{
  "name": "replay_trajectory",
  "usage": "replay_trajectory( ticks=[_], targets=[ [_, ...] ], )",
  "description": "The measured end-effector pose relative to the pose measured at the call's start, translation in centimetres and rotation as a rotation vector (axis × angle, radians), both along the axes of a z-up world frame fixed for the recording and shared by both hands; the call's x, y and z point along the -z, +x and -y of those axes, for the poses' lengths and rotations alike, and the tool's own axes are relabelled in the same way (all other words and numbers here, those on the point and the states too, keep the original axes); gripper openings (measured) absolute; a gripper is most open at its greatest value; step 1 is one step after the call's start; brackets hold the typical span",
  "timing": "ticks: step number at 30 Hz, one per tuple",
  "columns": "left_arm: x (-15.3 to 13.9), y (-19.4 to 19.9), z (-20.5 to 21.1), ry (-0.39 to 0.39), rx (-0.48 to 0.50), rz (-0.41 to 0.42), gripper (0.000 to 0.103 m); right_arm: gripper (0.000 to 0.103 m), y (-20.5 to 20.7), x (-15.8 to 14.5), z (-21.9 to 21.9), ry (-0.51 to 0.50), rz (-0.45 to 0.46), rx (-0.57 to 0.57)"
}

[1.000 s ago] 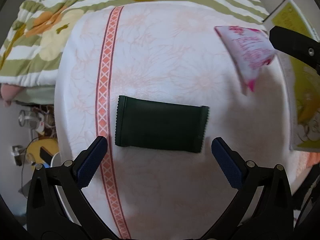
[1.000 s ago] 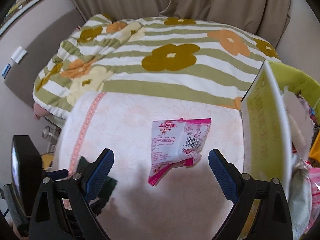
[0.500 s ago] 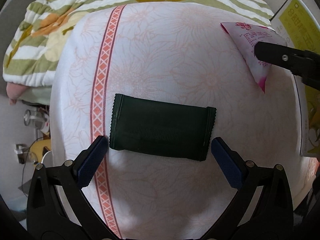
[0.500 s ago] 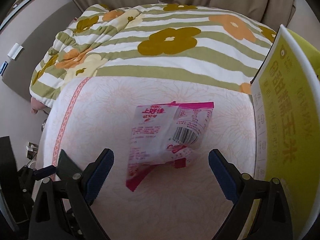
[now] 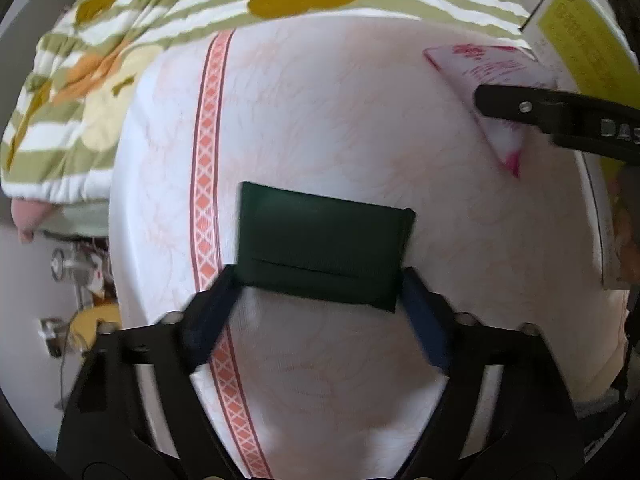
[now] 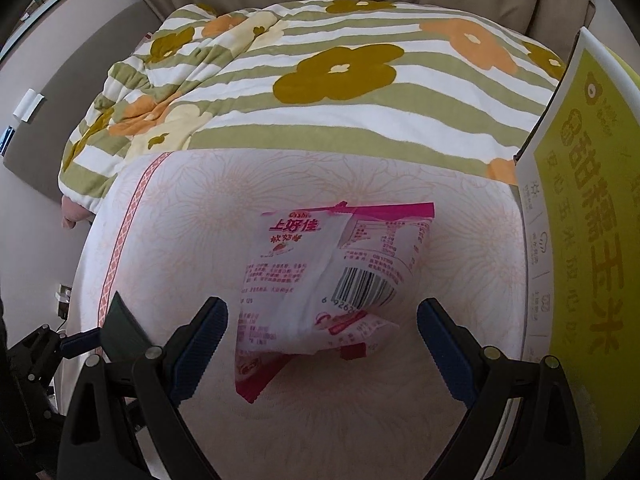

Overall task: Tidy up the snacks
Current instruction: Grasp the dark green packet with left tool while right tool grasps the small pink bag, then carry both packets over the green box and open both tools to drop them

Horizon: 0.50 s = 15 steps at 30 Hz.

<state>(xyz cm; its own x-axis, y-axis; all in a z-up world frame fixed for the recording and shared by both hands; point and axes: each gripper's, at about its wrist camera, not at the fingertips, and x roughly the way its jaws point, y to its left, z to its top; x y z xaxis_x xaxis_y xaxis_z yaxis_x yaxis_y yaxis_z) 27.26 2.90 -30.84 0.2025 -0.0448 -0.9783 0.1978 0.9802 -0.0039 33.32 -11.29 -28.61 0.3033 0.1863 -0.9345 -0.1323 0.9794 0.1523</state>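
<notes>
A dark green snack packet lies flat on the white floral cloth. My left gripper has closed in on the packet's near edge, its blue pads touching both ends. In the right wrist view the green packet shows tilted at the far left between the left gripper's pads. A pink-and-white snack bag lies on the cloth; it also shows in the left wrist view. My right gripper is open, its fingers on either side of the bag's near end.
A yellow-and-white box stands open at the right edge; it also shows in the left wrist view. A green-striped floral blanket lies behind the cloth. The cloth's left edge drops to the floor.
My left gripper has moved forward and its fingers have closed onto the green packet's ends. My right gripper has moved forward so the pink bag's near end lies between its open fingers.
</notes>
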Motion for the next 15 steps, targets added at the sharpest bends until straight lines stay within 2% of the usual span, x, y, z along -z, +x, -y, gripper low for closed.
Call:
replay_trajectory(
  ticks=[2, 4, 14, 15],
  targets=[
    [-0.1, 0.2, 0.0, -0.001, 0.004, 0.003, 0.065, 0.095, 0.2, 0.2, 0.0, -0.002, -0.002, 0.001],
    [-0.2, 0.5, 0.0, -0.005, 0.004, 0.005, 0.063, 0.095, 0.3, 0.4, 0.0, -0.005, -0.003, 0.005],
    [-1.0, 1.0, -0.7, -0.029, -0.006, 0.024, 0.062, 0.094, 0.9, 1.1, -0.9, -0.051, 0.017, -0.004],
    [-1.1, 1.0, -0.7, -0.030, -0.008, 0.027, 0.062, 0.090, 0.9, 1.1, -1.0, -0.062, 0.024, -0.007]
  ],
)
